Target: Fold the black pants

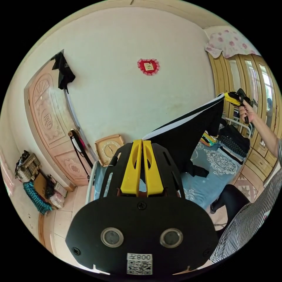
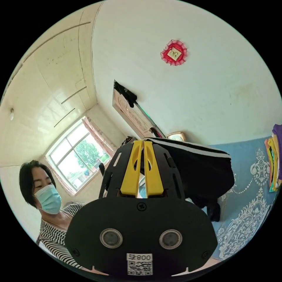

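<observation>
The black pants (image 1: 191, 132) hang stretched above the bed (image 1: 205, 164), toward two o'clock, left gripper (image 1: 142, 144) and right gripper (image 2: 142, 145) both clamped on the white-striped edge. Soft, light cloth; the edge corners look best to hold.

Both views ride raised grippers — sharing the wall ornament (image 1: 148, 66).

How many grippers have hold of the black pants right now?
2. The left gripper pinches one end of the black pants, the right gripper the other, held up above the bed.
</observation>
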Action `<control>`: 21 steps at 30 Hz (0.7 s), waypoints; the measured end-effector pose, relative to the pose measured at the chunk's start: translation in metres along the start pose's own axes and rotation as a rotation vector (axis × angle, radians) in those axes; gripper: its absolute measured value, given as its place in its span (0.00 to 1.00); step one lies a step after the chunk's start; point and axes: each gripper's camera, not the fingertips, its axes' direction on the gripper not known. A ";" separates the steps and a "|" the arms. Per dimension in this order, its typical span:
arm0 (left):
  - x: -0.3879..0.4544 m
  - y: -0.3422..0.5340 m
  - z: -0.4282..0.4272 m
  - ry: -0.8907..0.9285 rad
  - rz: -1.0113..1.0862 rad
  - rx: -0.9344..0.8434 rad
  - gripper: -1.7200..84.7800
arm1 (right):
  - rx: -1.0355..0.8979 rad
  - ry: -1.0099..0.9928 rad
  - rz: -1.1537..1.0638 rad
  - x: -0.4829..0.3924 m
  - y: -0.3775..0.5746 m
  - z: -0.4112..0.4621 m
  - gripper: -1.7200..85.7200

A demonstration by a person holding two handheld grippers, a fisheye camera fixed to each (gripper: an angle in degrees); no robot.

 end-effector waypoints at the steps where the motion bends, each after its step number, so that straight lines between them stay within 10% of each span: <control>1: -0.010 0.023 -0.002 0.026 -0.025 -0.031 0.02 | -0.056 -0.011 0.028 0.018 0.014 0.012 0.03; 10: -0.058 0.281 0.089 0.116 -0.426 -0.812 0.03 | -0.450 0.187 0.781 0.233 0.232 0.098 0.02; 21: -0.118 0.330 0.097 0.081 -0.542 -0.753 0.06 | -0.353 0.475 0.592 0.315 0.122 0.157 0.10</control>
